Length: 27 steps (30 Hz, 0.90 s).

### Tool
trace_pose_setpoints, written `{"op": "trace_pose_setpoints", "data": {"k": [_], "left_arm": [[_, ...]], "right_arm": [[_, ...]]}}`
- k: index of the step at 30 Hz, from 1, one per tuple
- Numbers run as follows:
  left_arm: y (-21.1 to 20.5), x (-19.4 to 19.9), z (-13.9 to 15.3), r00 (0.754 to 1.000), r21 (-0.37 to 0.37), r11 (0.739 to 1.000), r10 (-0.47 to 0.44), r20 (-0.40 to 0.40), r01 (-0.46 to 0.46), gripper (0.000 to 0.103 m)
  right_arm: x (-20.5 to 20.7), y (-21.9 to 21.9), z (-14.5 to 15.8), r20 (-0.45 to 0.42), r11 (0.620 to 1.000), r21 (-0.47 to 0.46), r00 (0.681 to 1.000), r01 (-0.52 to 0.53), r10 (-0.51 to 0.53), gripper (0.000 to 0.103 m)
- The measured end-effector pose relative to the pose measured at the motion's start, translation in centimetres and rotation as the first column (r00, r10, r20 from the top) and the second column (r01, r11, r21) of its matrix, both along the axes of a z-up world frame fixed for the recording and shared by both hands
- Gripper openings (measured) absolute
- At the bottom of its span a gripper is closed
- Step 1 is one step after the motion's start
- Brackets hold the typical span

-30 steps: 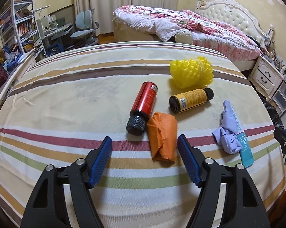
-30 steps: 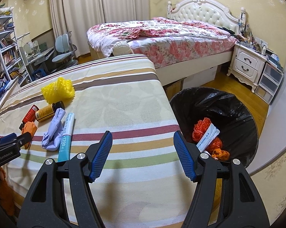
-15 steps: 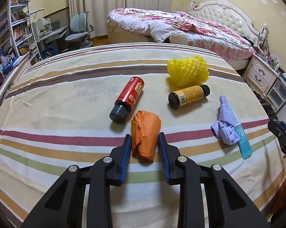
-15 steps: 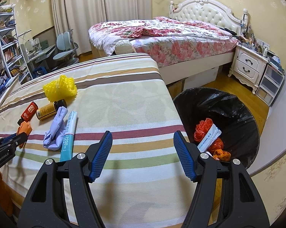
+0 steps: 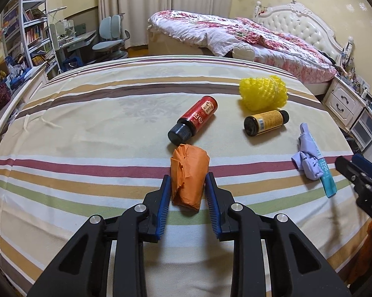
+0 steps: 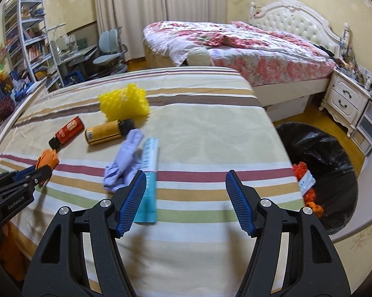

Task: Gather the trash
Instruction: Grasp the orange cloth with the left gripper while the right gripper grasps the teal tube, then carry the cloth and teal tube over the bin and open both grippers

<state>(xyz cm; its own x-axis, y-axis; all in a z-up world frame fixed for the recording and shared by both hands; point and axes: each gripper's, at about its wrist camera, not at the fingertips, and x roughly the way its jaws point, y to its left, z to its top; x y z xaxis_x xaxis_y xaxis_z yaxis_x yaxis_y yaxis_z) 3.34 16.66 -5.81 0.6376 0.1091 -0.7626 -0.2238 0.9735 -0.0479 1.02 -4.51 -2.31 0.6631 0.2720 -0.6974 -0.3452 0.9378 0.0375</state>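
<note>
Left claw [image 5: 187, 182] clenched on the crumpled orange paper wad [image 5: 188, 173] on the striped bed [image 5: 86, 128]. At its 12 o'clock lies a red bottle [image 5: 195, 117]; at 1 o'clock, a yellow bottle [image 5: 266, 122] and yellow foam net [image 5: 262, 92]. The right claw [image 6: 186, 185] – jaws wide, gripping nothing – hovers beside the teal tube [image 6: 148, 180] and lilac cloth [image 6: 124, 160], with the black-lined bin [image 6: 334, 153] at 3 o'clock.

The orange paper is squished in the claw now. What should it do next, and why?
Probably lift it. The left gripper is shut on the orange wad, which lies on the striped cover right by the red bottle. Raising it first should clear the bottle before carrying it to the black bin.
</note>
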Motion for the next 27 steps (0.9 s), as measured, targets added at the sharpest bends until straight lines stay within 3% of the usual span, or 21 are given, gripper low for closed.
{"op": "trace_pose_setpoints", "data": {"k": [11, 16, 17, 27], "left_arm": [[0.7, 0.0, -0.1, 1.000, -0.011, 1.000, 0.007, 0.008, -0.007, 0.029], [1.0, -0.2, -0.1, 1.000, -0.026, 1.000, 0.008, 0.012, -0.008, 0.029], [1.1, -0.2, -0.1, 1.000, -0.026, 1.000, 0.008, 0.012, -0.008, 0.029], [0.9, -0.6, 0.4, 0.999, -0.026, 1.000, 0.001, 0.035, 0.000, 0.029]], "right_arm": [[0.6, 2.9, -0.8, -0.041, 0.997, -0.070, 0.998, -0.039, 0.036, 0.054], [0.7, 2.7, -1.2, -0.065, 0.996, -0.073, 0.997, -0.044, 0.039, 0.030], [0.7, 2.5, -1.2, -0.065, 0.996, -0.075, 0.997, -0.038, 0.033, 0.020], [0.4, 0.8, -0.6, -0.044, 0.999, -0.041, 0.999, -0.011, 0.009, 0.018]]}}
